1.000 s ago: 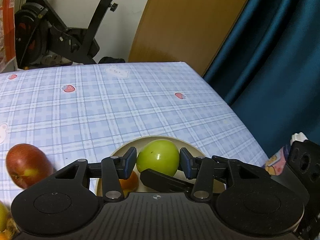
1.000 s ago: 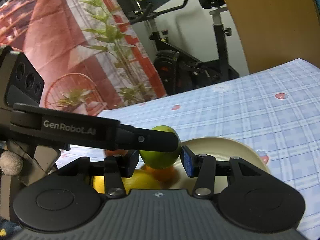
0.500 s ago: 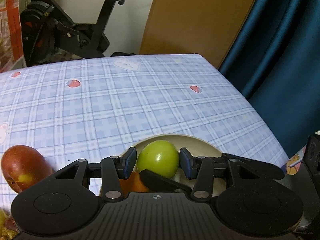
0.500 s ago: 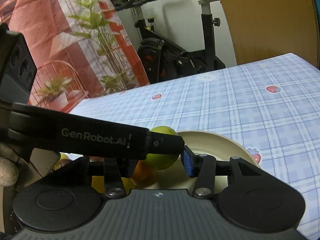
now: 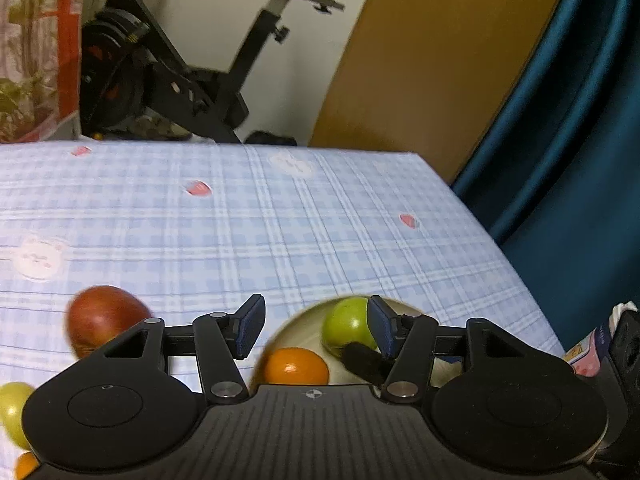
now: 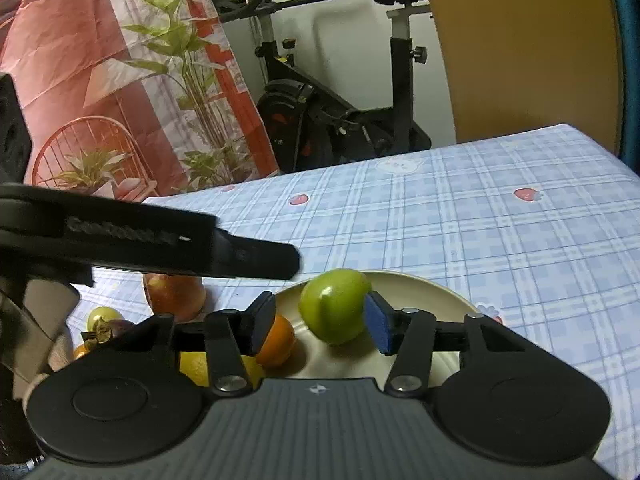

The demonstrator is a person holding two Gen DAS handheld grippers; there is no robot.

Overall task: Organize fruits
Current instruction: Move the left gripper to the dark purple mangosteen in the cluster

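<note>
A green apple (image 6: 334, 304) lies in the cream plate (image 6: 420, 292) beside an orange (image 6: 278, 340). My right gripper (image 6: 320, 328) straddles the apple with its jaws opening; the right pad is close against it and the left pad stands clear. My left gripper (image 5: 316, 326) is also opening, and the green apple (image 5: 348, 326) sits just inside its right pad with a wide gap to the left pad. The orange (image 5: 296, 366) shows lower in the plate (image 5: 296, 320). One left finger (image 6: 240, 256) crosses the right wrist view above the fruit.
On the checked tablecloth (image 5: 280, 220), left of the plate, lie a red apple (image 5: 102, 316), a yellow-green fruit (image 5: 12, 408), a lemon (image 6: 196, 368) and a mangosteen (image 6: 112, 328). An exercise bike (image 6: 320, 112) stands beyond the far edge. A blue curtain (image 5: 560, 140) hangs right.
Both grippers' jaws have widened off the green apple, which now rests in the plate. My left gripper has drawn back and to the left, so the apple sits by its right pad.
</note>
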